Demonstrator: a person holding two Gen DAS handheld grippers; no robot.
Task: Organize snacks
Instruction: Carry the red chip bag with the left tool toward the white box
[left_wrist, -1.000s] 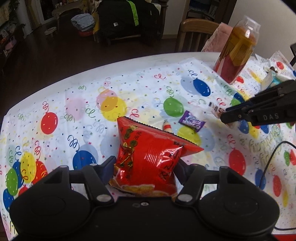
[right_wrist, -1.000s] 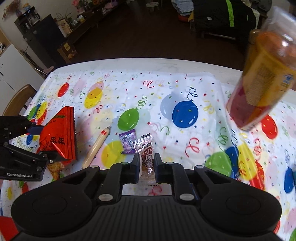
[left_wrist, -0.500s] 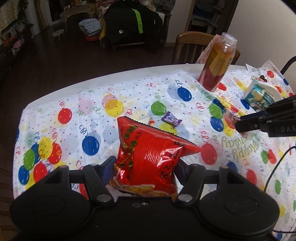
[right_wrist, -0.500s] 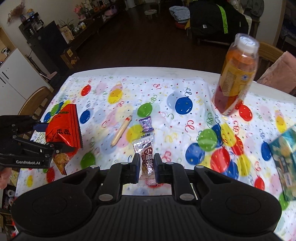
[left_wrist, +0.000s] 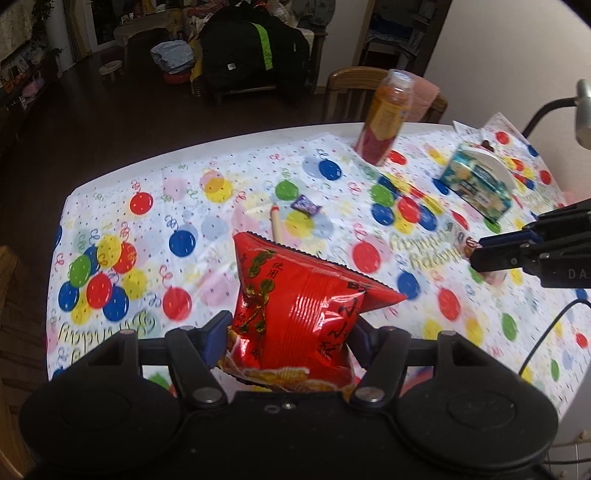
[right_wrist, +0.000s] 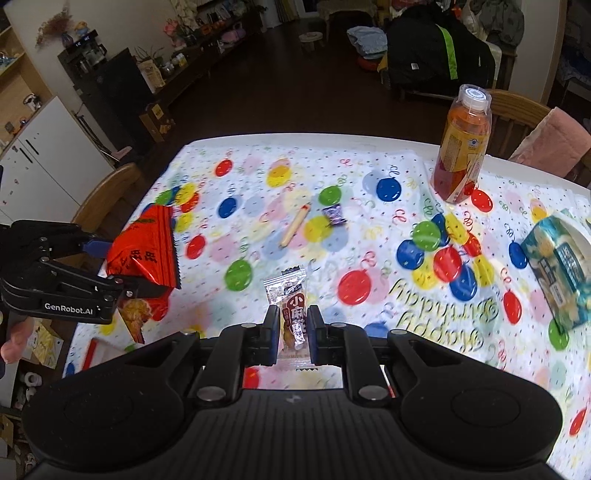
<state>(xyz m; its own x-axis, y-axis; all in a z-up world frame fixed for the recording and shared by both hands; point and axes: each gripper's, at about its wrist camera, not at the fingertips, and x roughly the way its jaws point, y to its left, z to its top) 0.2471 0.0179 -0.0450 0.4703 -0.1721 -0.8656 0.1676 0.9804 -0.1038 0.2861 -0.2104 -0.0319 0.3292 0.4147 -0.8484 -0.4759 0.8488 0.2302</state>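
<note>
Left gripper clamped on red chip bag, held above balloon tablecloth. Right gripper pinching small clear snack packet, also off the table. Further out on cloth: wrapped stick snack, purple candy, blue-green snack box, orange juice bottle at far edge.

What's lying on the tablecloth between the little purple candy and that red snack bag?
A tan stick-shaped snack lies between the purple candy and the red bag, clearest in the right wrist view.
</note>
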